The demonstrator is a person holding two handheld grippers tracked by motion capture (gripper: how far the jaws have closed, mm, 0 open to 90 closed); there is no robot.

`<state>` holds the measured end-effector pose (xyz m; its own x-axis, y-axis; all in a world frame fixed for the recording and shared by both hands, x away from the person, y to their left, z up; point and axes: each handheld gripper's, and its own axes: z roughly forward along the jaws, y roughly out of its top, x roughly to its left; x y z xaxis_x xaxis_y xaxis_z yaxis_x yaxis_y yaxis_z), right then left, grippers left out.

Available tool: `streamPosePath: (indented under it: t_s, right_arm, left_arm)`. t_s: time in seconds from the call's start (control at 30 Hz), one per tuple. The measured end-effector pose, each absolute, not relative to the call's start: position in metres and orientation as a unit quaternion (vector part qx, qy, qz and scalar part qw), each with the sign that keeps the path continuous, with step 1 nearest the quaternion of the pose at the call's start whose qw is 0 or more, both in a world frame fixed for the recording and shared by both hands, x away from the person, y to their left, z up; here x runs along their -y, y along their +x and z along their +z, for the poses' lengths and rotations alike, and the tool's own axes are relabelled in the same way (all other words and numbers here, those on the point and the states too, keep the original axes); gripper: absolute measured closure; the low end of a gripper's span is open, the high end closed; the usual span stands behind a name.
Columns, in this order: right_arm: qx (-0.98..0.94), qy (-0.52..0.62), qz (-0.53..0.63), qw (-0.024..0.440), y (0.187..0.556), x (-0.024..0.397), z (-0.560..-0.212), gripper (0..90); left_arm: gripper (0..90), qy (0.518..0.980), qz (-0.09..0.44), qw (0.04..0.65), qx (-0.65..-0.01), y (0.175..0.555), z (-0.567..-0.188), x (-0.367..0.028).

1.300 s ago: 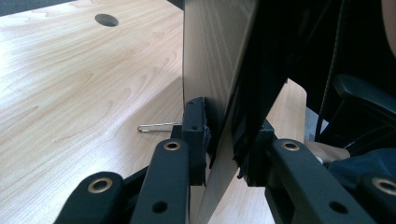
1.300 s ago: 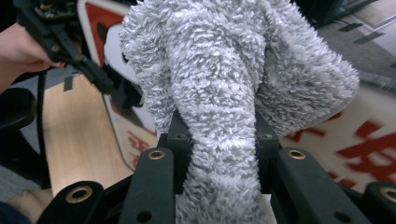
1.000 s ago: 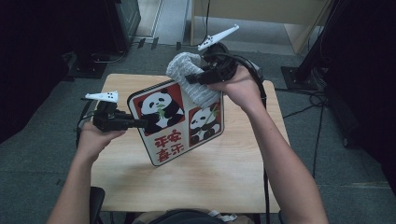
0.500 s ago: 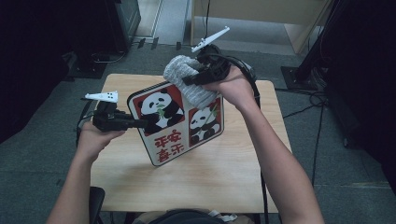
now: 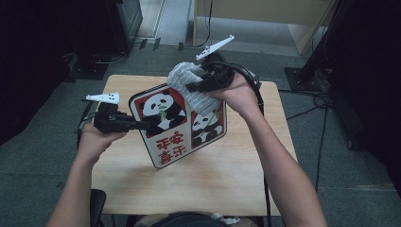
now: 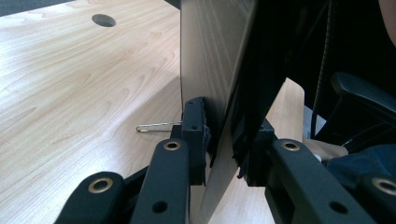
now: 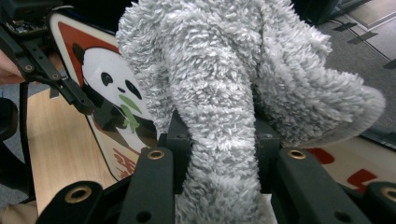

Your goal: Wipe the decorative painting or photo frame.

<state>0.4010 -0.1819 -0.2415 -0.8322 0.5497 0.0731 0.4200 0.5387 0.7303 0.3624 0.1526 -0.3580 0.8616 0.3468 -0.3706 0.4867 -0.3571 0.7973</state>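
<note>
A flat panda board, red and white with red characters, is held tilted on edge above the wooden table. My left gripper is shut on its left edge; in the left gripper view the pads clamp the thin panda board on both faces. My right gripper is shut on a fluffy grey cloth that rests against the board's upper part. The right gripper view has the grey cloth bunched between the jaws, with the panda board behind and the left gripper on it.
A metal clip or pin lies on the table beside the board, and a round cable hole sits farther back. Cables trail on the floor beyond the table's far right corner. A dark chair stands near the table edge.
The right gripper with the cloth has shifted a little over the board's upper part. The left gripper and the board have stayed put.
</note>
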Motion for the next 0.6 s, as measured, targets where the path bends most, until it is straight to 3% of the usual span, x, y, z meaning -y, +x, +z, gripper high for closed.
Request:
streamPosePath:
  t_s: [0.6]
  right_arm:
    - [-0.87, 0.28, 0.398, 0.077, 0.393, 0.188, -0.267, 69.0]
  left_arm:
    - [75.7, 0.821, -0.07, 0.507, -0.253, 0.362, -0.358, -0.153]
